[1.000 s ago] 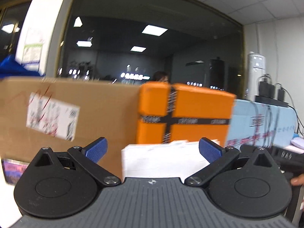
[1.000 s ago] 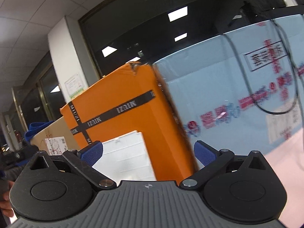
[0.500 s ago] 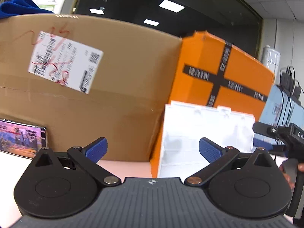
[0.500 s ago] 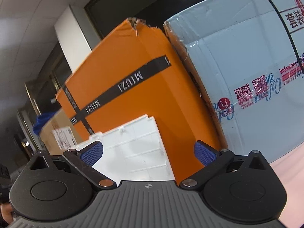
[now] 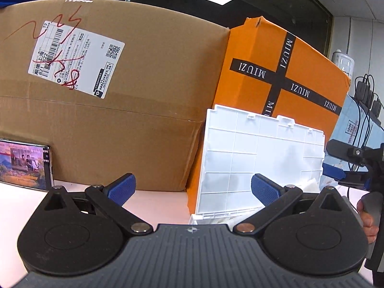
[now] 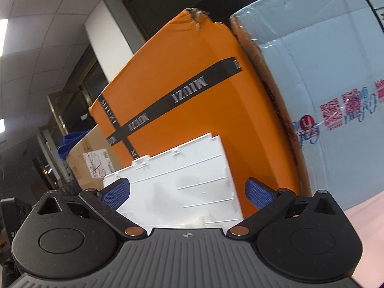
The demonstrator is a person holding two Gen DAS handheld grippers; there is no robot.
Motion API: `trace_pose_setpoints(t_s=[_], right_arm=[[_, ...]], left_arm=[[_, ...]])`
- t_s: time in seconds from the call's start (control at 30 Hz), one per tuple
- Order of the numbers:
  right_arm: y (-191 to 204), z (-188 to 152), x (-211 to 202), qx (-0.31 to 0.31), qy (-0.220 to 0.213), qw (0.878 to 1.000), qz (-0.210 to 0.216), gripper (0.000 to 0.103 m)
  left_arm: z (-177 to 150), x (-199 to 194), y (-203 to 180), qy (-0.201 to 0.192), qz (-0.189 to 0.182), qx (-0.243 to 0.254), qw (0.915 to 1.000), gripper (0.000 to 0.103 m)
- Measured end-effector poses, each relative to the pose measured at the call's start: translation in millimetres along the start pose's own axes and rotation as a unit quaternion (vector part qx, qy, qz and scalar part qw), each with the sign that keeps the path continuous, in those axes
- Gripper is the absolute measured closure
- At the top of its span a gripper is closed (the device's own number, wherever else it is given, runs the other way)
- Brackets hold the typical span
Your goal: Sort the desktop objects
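Observation:
A white plastic organiser lid point(image 5: 259, 158) stands upright, leaning against an orange MIUZI box point(image 5: 288, 76). It also shows in the right wrist view point(image 6: 182, 187) in front of the same orange box point(image 6: 192, 91). My left gripper point(image 5: 193, 188) is open and empty, low over the pale desk, facing the lid's left edge. My right gripper point(image 6: 187, 195) is open and empty, facing the lid. The right gripper also shows at the right edge of the left wrist view point(image 5: 355, 165).
A large brown cardboard box point(image 5: 108, 91) with a shipping label stands left of the orange box. A phone point(image 5: 24, 165) with a lit screen leans against it. A pale blue box point(image 6: 324, 96) stands right of the orange one. The desk point(image 5: 156, 201) is pale pink.
Both grippers have tilted down and moved closer to the boxes and the white lid, which now fill more of each view. Both stay open.

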State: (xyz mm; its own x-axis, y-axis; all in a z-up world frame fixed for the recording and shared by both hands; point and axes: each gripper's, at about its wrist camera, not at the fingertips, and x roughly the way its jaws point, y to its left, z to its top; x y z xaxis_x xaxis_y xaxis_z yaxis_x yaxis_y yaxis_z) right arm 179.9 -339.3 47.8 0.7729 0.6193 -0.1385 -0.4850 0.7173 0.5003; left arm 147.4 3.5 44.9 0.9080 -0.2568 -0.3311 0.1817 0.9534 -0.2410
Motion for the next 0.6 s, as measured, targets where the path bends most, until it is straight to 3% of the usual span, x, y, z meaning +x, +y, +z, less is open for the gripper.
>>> trace_pose_setpoints(t_s=[0.6], right_arm=[[12, -4, -4, -0.048, 0.004, 0.998, 0.026, 0.000]], left_arm=[[5, -9, -3, -0.011, -0.008, -0.004, 0.9999, 0.000]])
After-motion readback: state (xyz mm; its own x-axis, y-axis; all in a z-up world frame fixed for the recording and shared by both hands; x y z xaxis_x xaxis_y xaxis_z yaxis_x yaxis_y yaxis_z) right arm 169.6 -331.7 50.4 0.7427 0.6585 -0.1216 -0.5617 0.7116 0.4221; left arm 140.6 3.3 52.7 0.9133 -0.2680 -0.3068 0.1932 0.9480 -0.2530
